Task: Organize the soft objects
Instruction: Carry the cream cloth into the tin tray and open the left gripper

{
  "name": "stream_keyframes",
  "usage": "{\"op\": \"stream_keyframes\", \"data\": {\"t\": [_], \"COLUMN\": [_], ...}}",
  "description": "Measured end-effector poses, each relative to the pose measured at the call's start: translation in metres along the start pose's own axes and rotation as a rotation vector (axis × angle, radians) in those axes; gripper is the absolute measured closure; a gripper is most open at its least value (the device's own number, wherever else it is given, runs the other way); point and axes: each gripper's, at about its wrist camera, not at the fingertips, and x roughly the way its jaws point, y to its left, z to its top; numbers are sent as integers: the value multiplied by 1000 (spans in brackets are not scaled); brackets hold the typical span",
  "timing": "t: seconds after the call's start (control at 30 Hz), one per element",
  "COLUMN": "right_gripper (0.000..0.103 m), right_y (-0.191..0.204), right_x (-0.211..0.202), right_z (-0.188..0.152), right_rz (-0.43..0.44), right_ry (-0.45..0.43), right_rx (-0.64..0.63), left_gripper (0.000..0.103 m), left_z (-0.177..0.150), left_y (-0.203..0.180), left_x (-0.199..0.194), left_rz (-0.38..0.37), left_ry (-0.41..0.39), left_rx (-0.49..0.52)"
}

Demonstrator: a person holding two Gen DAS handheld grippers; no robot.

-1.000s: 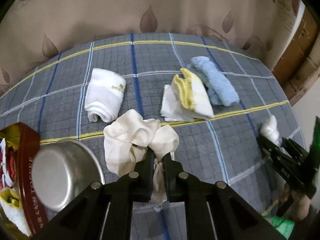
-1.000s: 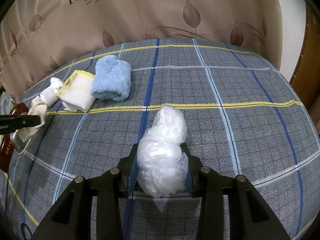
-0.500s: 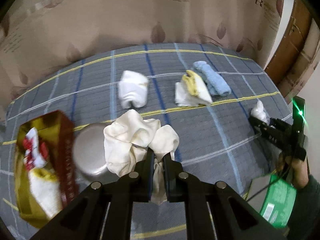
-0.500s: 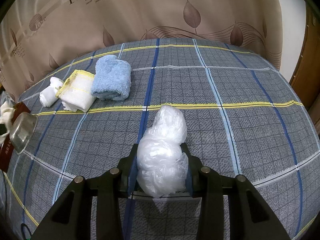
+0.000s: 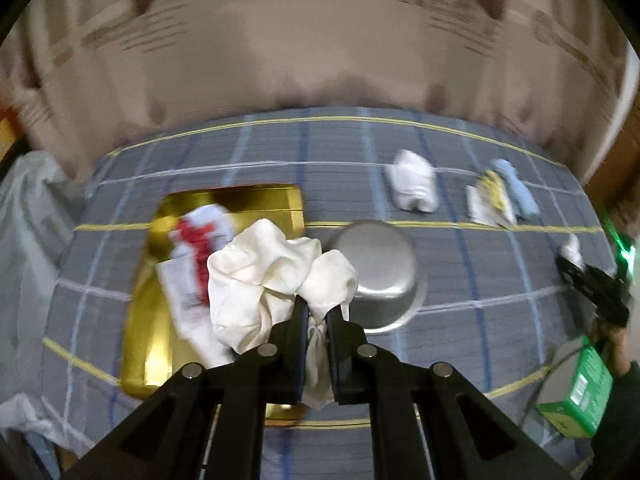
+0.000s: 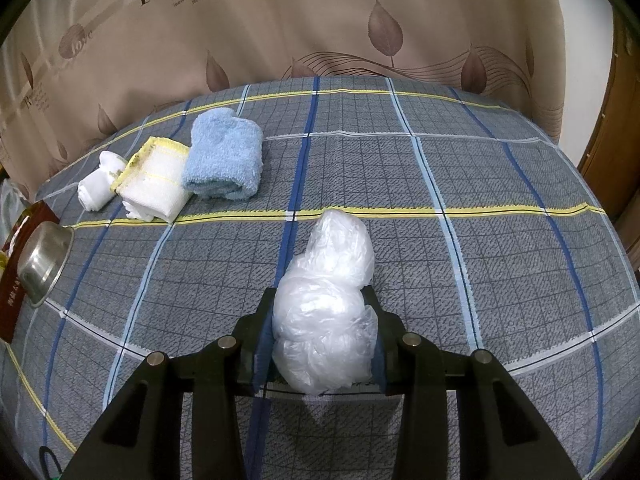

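Observation:
My left gripper (image 5: pixel 317 312) is shut on a crumpled cream cloth (image 5: pixel 272 280) and holds it in the air above a gold box (image 5: pixel 256 204) that holds a red-and-white cloth (image 5: pixel 196 240). My right gripper (image 6: pixel 320 320) is shut on a crumpled clear plastic bag (image 6: pixel 328 312) just above the checked bed cover (image 6: pixel 480 200). It also shows at the far right of the left wrist view (image 5: pixel 588 280). A white rolled towel (image 6: pixel 98 184), a yellow-edged white cloth (image 6: pixel 156 184) and a blue towel (image 6: pixel 226 160) lie in a row at the back.
A steel bowl (image 5: pixel 380 272) stands right of the gold box; it also shows at the left edge of the right wrist view (image 6: pixel 42 268). A beige leaf-print curtain (image 6: pixel 320 32) hangs behind the bed. A green carton (image 5: pixel 580 396) is at the right edge.
My left gripper has risen and swung left with the cream cloth, from over the bowl to over the gold box. The right gripper has not moved.

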Motion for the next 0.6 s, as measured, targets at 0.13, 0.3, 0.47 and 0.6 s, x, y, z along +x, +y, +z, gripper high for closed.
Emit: {"op": "stream_keyframes", "data": {"t": [0.13,0.3,0.47,0.6], "right_gripper": [65,63,63,63], "right_y": [0,2,2,2], "right_x": [0,0,0,0], "right_z": [0,-1,-1,-1], "right_rz": [0,-3,-5,-5], "right_ry": [0,2,3,3], "right_rx": [0,-11,-14,-13], "left_gripper": [94,94,94,94], "left_z": [-6,-16,-25,-30], "left_y": [39,79,95,97], "left_x": [2,13,22,28], "left_rz": [50,82,104,92], "left_ry": [14,41,61,82], "left_rx": [-67,-146,-166,-161]}}
